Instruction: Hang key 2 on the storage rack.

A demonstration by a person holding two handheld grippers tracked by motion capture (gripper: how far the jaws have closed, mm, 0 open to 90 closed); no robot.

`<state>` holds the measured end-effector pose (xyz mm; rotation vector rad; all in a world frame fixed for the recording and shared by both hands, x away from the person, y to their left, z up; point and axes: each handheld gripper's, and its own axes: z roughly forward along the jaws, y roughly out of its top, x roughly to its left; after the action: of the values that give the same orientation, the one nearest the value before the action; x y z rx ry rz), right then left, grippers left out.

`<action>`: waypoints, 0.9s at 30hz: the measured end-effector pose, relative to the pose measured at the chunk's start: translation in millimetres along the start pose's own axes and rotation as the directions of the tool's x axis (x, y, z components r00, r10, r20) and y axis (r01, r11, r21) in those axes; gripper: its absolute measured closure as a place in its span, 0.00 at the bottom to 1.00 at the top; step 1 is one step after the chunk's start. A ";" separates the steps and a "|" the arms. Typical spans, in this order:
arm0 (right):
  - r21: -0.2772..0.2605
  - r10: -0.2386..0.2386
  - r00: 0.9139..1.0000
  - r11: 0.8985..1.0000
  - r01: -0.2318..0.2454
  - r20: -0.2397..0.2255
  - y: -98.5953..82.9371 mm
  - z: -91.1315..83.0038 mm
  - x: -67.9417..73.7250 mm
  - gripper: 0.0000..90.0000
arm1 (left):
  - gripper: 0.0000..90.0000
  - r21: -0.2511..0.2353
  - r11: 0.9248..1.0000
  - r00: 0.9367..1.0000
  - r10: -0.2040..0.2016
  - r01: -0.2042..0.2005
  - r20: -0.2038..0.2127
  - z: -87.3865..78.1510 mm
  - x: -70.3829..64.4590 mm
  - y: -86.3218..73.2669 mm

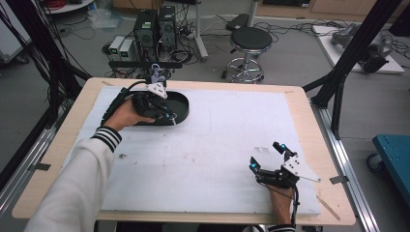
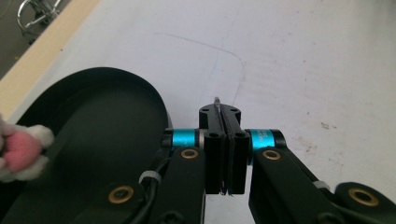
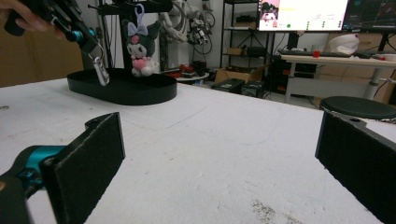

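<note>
The left gripper (image 1: 167, 115) is pressed shut over the near rim of a black oval tray (image 1: 180, 100), its jaws pinching a small silver metal clip (image 3: 100, 70). In the left gripper view the jaws meet flat against each other, and just the thin tip of the clip (image 2: 216, 100) pokes out beyond them, pointing away along the jaws' own line. The right gripper view shows that gripper (image 3: 88, 39) from across the table: the clip hangs below the jaws with its long axis close to vertical, slightly tilted, its lower end just above the tray's (image 3: 140, 95) rim; whether it touches the tray I cannot tell. The tray lies at the far left of the white mat (image 1: 227, 140), its long axis running left to right. A small dark plush toy (image 3: 139, 46) with a pink heart stands at the tray's far side; the same toy (image 2: 21, 150) is at the left edge of the left gripper view. The right gripper (image 1: 267, 155) rests near the front right of the mat, well apart from the tray, its jaws spread wide and holding nothing.
</note>
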<state>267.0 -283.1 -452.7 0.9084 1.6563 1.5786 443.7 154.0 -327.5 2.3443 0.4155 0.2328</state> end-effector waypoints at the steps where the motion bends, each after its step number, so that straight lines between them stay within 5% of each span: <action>1: 0.000 -0.001 1.000 1.000 0.001 0.000 0.0 0.0 0.1 0.01 | 0.98 -0.011 1.000 1.000 -0.006 0.006 -0.005 -3.6 0.7 -0.1; 14: 0.000 -0.008 1.000 1.000 0.008 0.002 0.0 0.3 0.8 0.01 | 0.98 -0.108 0.994 0.997 -0.040 0.033 -0.063 -48.1 11.7 -11.9; 27: 0.002 -0.018 1.000 1.000 0.018 0.002 0.0 0.5 1.7 0.01 | 0.98 -0.137 0.990 0.991 -0.040 0.023 -0.124 -87.2 24.2 -10.7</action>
<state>266.5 -281.4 -452.7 0.8933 1.6601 1.5642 439.1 225.7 -271.4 2.1956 0.4832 0.3838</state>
